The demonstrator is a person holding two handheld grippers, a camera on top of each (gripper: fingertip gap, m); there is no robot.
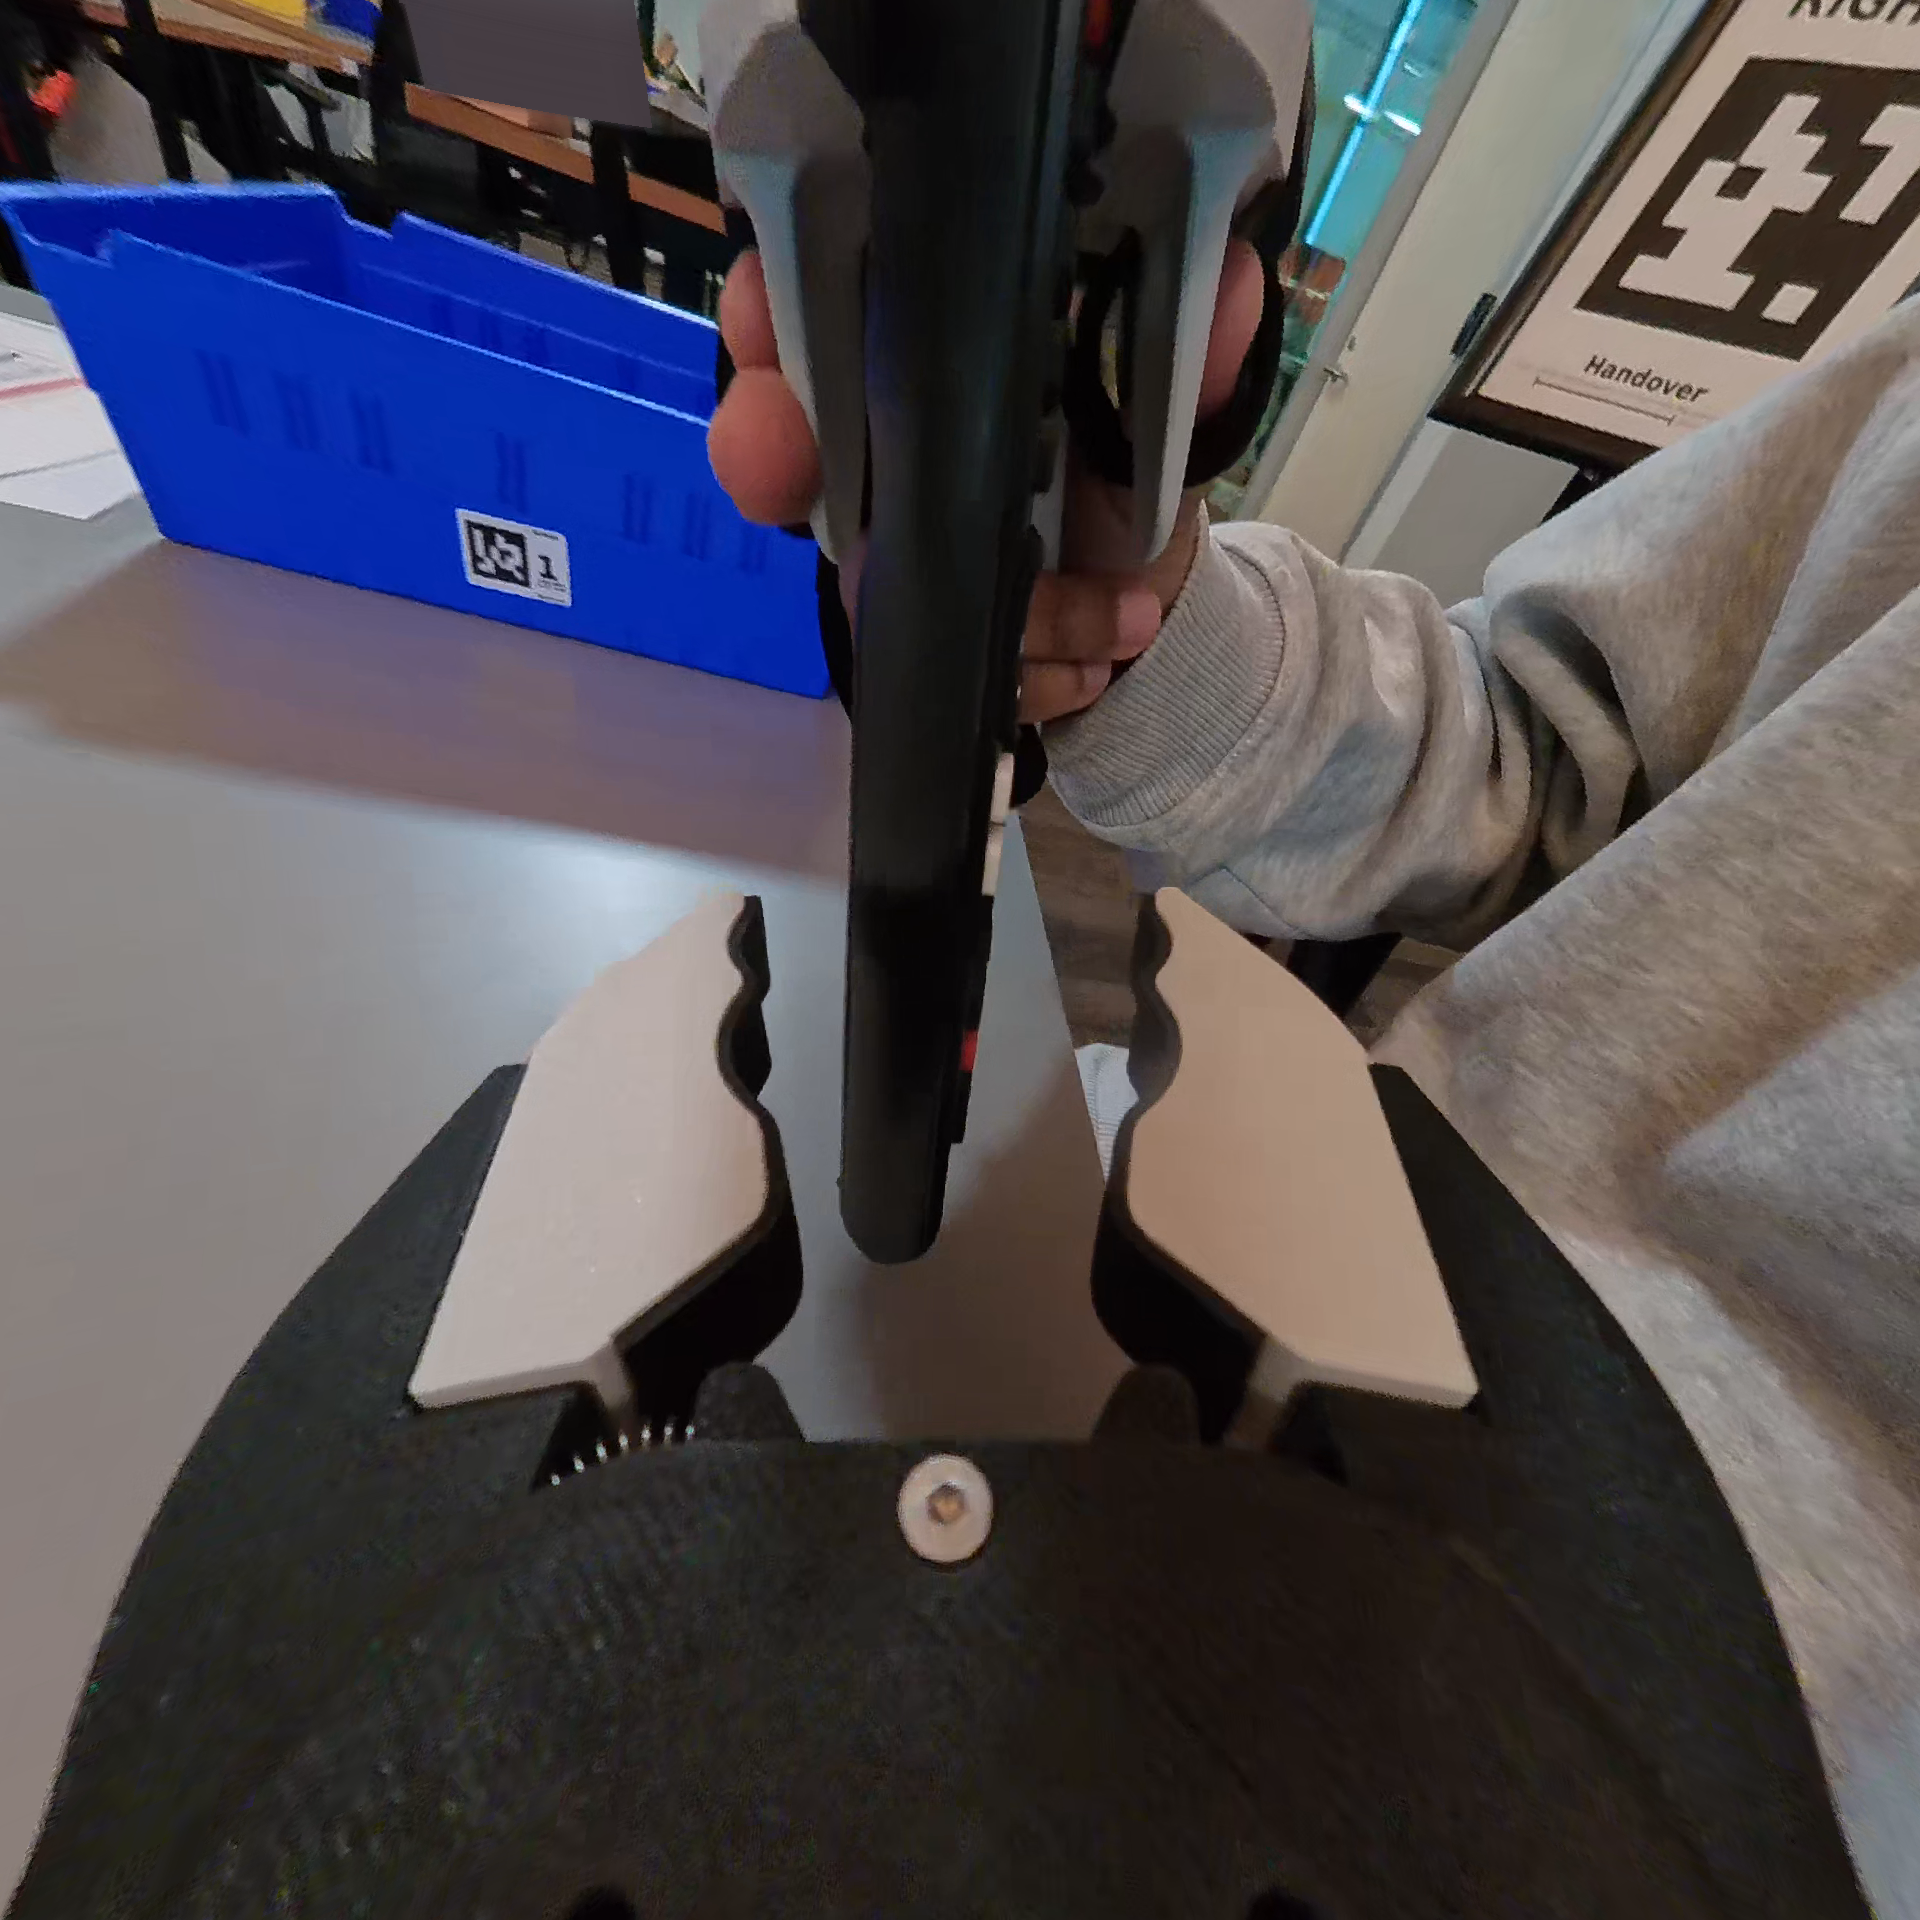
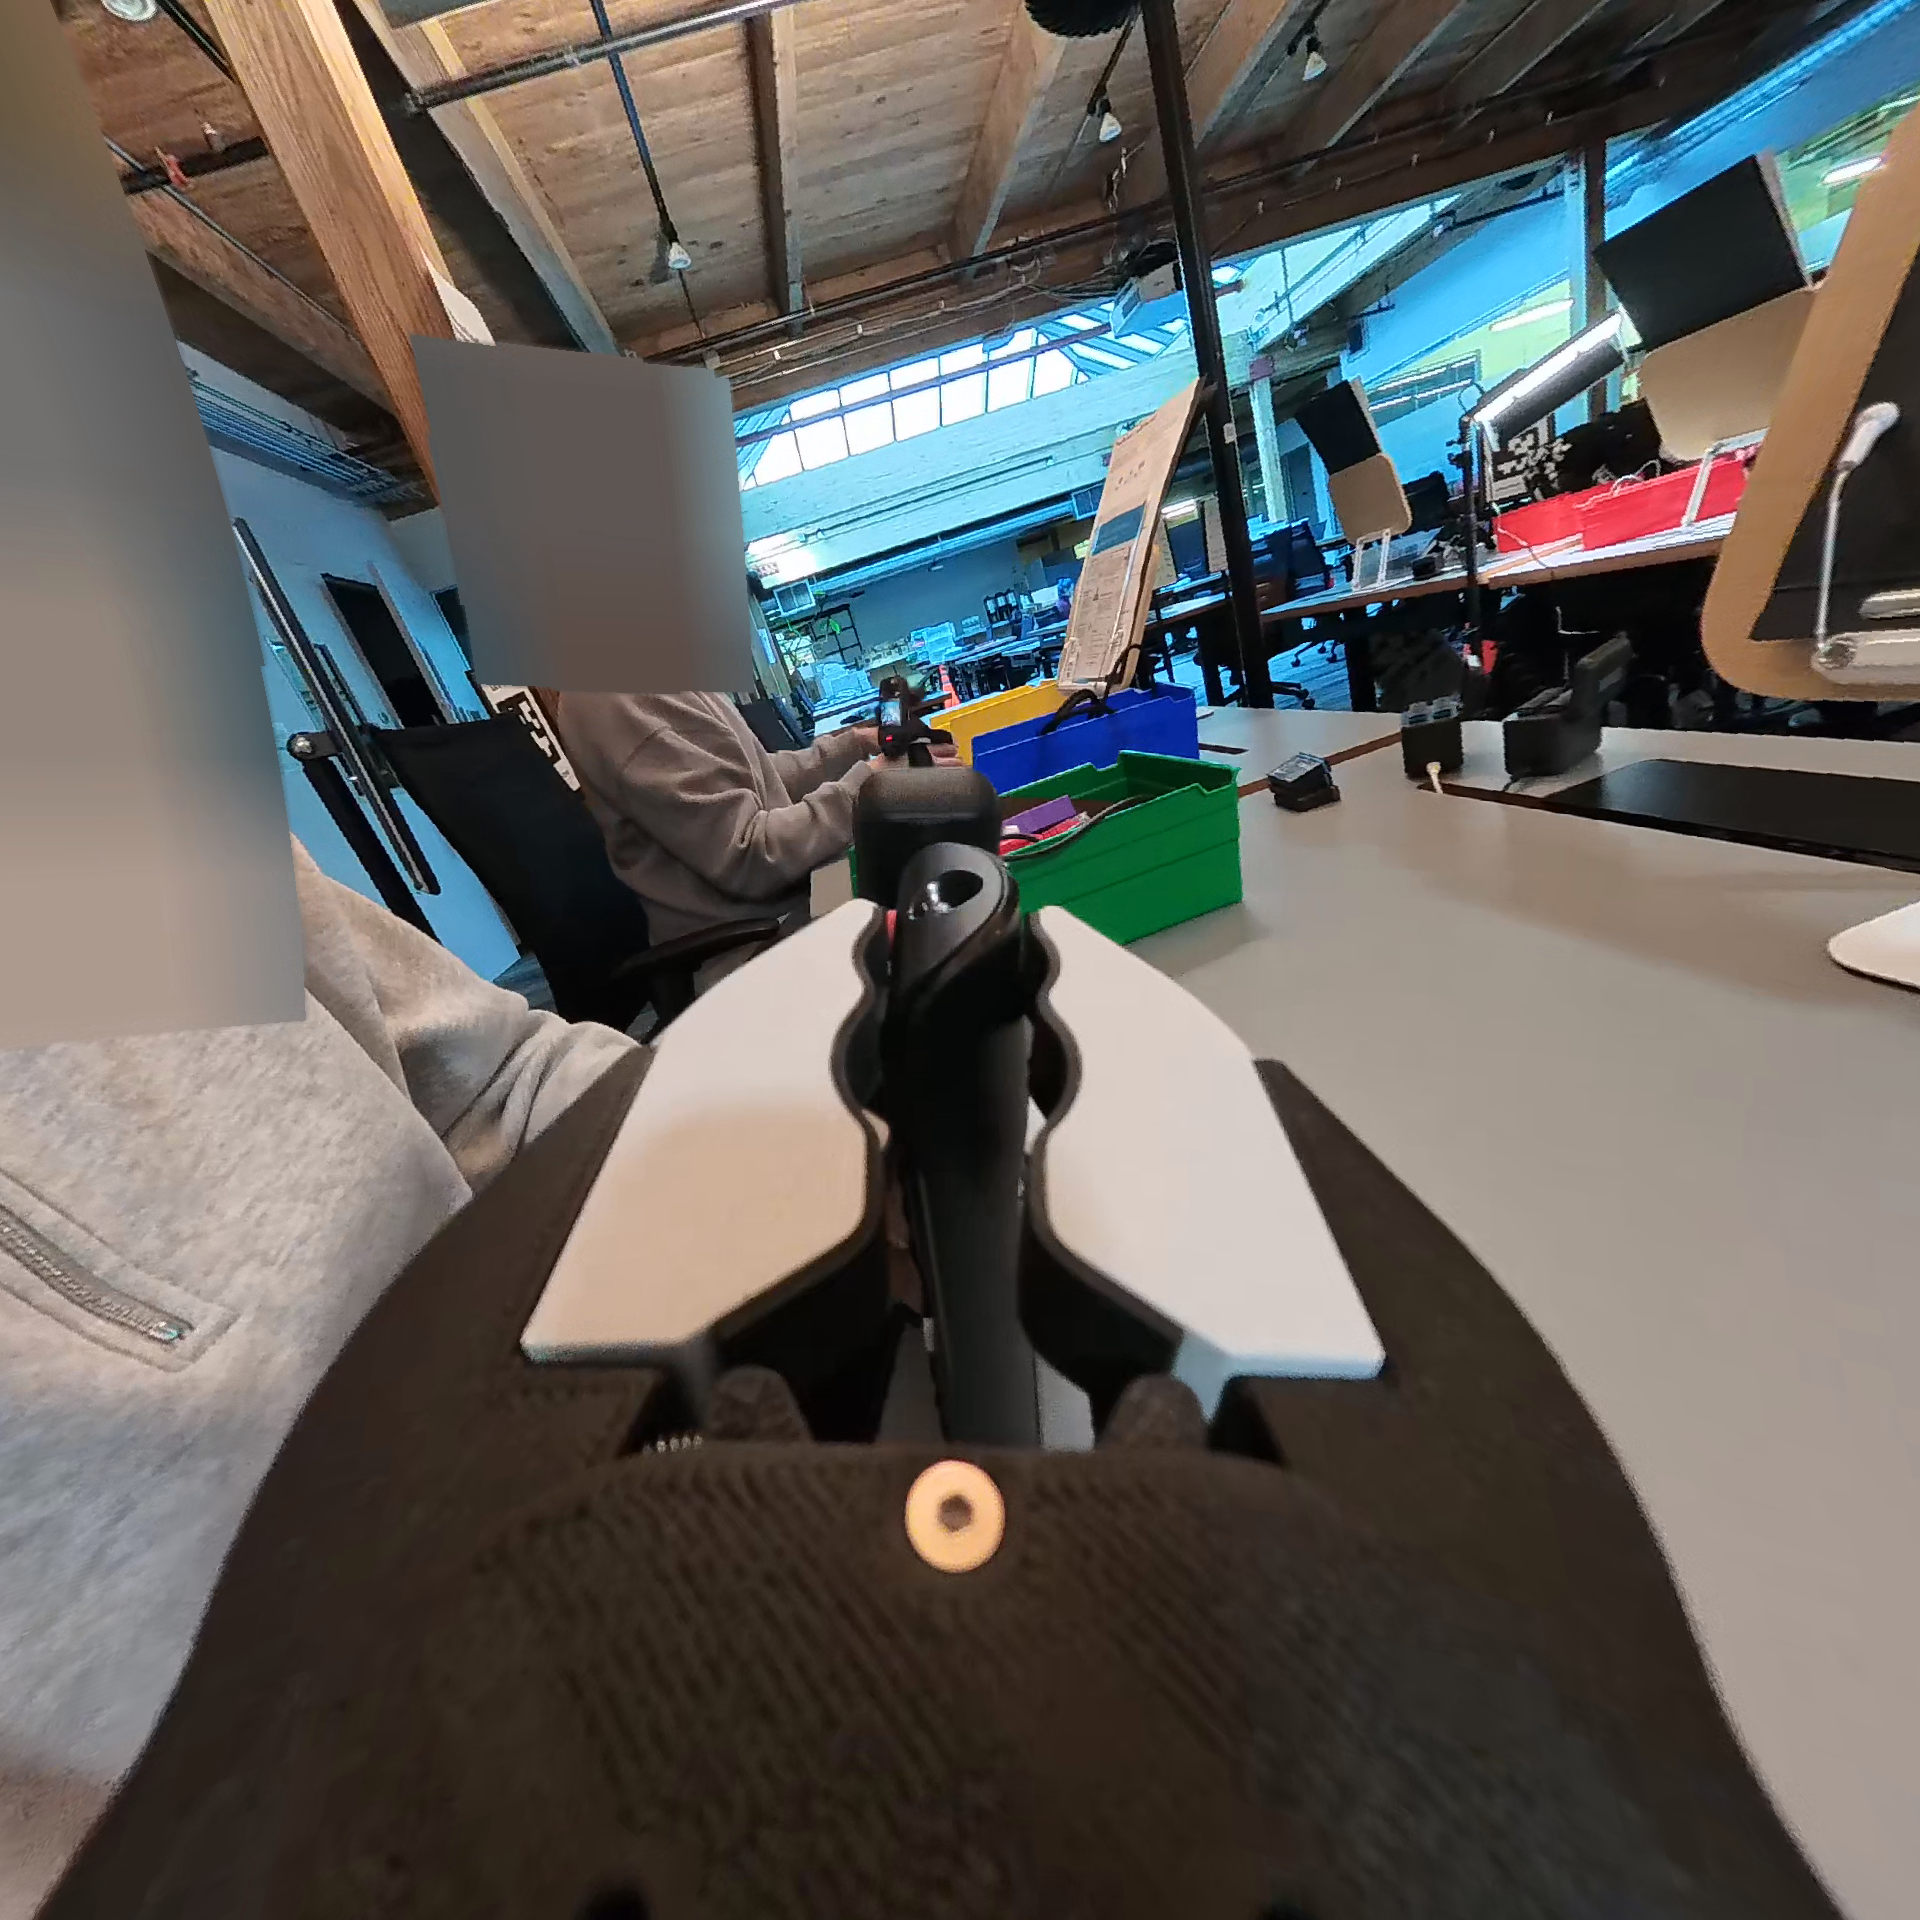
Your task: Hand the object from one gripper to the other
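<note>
Gripping the long black handle (image 2: 961, 1049), seemingly rigid, light and smooth, the right gripper (image 2: 954, 997) is offering its 6 o'clock end to the left gripper (image 1: 951, 935), fingers standing apart around it.

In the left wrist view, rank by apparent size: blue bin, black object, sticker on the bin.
1. Blue bin, though it sits farther back.
2. Black object; it is much nearer the camera, so its true size against the bin is unsure.
3. Sticker, clearly the smallest.
</note>
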